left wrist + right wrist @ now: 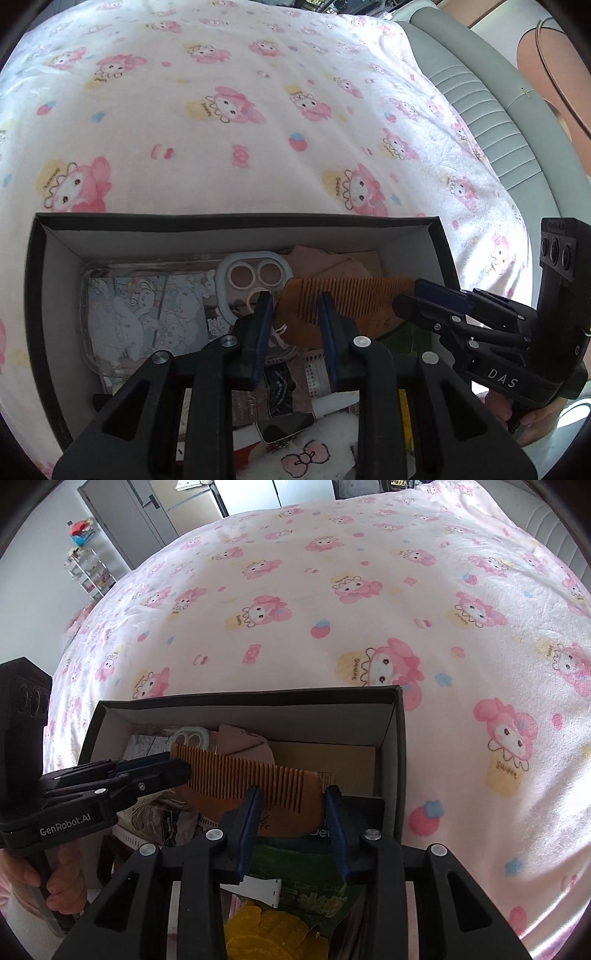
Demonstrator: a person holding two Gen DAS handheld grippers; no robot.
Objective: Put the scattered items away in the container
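A black cardboard box [236, 221] [251, 698] sits on the bed and holds several items. A wooden comb [354, 299] [229, 771] lies slantwise on top of them, teeth pointing away from me. My left gripper [294, 301] [177, 764] hovers over the comb's left end. Its jaws stand apart, and the comb runs behind one finger, not clamped. My right gripper [291, 795] [408, 293] is over the comb's right end, jaws apart, pads not pressing on it. A clear phone case [147, 317] with cartoon drawings lies in the box's left part.
The box also holds a green packet [303, 886], something yellow [266, 934], a white plush piece with a pink bow [306, 454] and brown card. A pink cartoon bedsheet [258, 110] spreads beyond the box. A grey padded headboard [498, 110] runs along the right.
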